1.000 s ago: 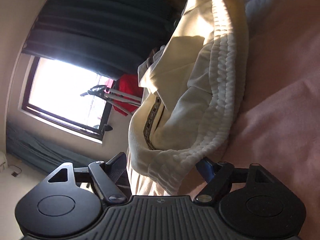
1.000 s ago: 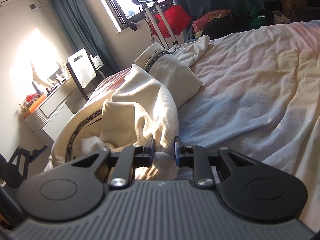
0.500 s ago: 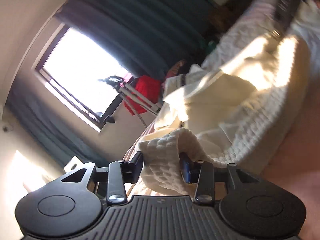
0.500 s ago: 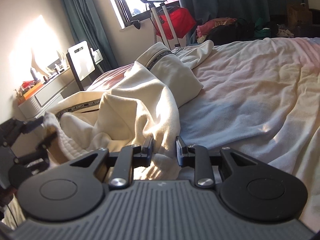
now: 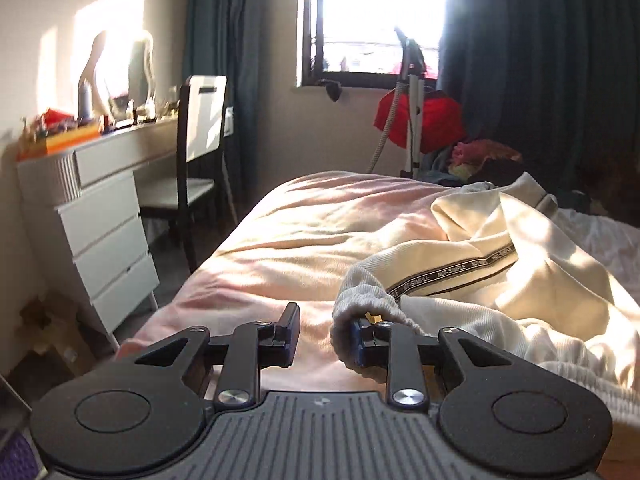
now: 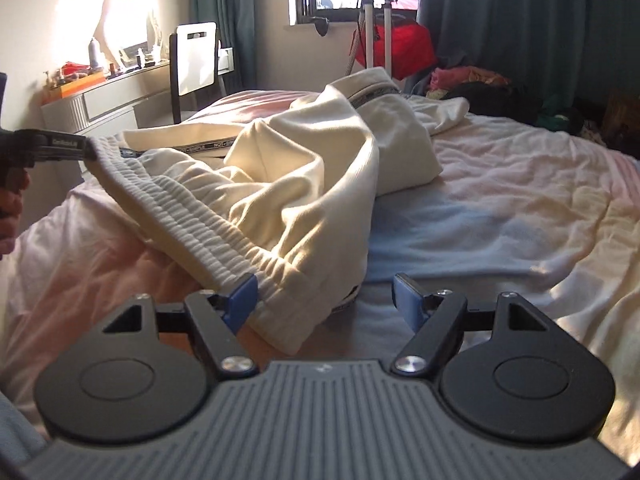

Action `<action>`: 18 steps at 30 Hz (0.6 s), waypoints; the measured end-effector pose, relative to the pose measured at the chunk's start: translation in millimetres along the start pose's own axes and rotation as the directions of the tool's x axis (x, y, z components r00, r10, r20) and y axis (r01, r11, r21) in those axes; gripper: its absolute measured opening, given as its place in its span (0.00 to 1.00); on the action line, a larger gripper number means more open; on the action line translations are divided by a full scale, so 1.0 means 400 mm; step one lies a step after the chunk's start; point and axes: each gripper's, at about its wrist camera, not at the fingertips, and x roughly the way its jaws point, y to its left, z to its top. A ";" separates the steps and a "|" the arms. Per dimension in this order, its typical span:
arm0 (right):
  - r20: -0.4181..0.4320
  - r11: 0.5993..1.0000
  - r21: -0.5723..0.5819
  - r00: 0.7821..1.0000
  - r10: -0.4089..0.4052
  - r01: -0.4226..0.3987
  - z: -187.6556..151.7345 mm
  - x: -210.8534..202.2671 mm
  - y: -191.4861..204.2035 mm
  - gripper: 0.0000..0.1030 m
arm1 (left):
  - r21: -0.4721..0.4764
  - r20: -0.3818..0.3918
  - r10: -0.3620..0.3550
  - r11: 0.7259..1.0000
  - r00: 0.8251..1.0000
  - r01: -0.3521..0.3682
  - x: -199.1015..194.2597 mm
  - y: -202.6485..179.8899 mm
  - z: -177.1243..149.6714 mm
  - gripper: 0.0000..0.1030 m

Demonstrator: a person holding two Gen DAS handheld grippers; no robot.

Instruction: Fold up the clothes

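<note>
Cream trousers (image 6: 304, 184) with a ribbed waistband and a dark lettered side stripe lie bunched on the bed. My left gripper (image 5: 324, 334) is open; the waistband's end (image 5: 360, 304) drapes over its right finger (image 5: 360, 340), and the left finger stands free. It also shows in the right wrist view (image 6: 52, 146) at the waistband's far end. My right gripper (image 6: 326, 296) is open wide, with the waistband's near corner (image 6: 280, 308) lying between its fingers, against the left finger (image 6: 240, 296).
The bed (image 6: 500, 200) has a rumpled pale pink sheet. A white desk with drawers (image 5: 104, 216) and a chair (image 5: 196, 148) stand at the left. A red bag on a stand (image 5: 420, 120), a window and dark curtains lie beyond the bed's end.
Both grippers have opened and let go of the waistband. The left gripper swung level and now faces the window. The waistband now lies stretched between the two grippers.
</note>
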 end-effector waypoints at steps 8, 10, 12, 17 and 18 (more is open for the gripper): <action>-0.057 0.997 -0.082 0.998 0.003 -0.008 -0.031 0.072 0.074 0.73 | -0.078 -0.054 0.034 0.996 0.998 -0.039 0.039 0.052 -0.011 0.29; -0.065 0.996 -0.084 0.998 -0.014 0.008 -0.037 0.088 0.074 0.73 | -0.075 -0.057 0.034 0.996 0.998 -0.038 0.055 0.043 -0.007 0.30; -0.015 0.999 -0.007 0.999 -0.031 0.031 -0.026 0.082 0.046 0.73 | -0.067 -0.058 0.034 0.997 0.998 -0.038 0.068 0.034 -0.004 0.31; 0.178 0.991 0.103 0.978 -0.106 0.089 -0.010 0.043 0.017 0.70 | -0.032 -0.050 0.028 0.999 0.998 -0.029 0.063 0.016 -0.005 0.32; 0.191 0.991 0.086 0.975 -0.115 0.100 -0.012 0.047 0.023 0.70 | -0.019 -0.042 0.032 0.999 0.999 -0.033 0.059 0.011 -0.004 0.32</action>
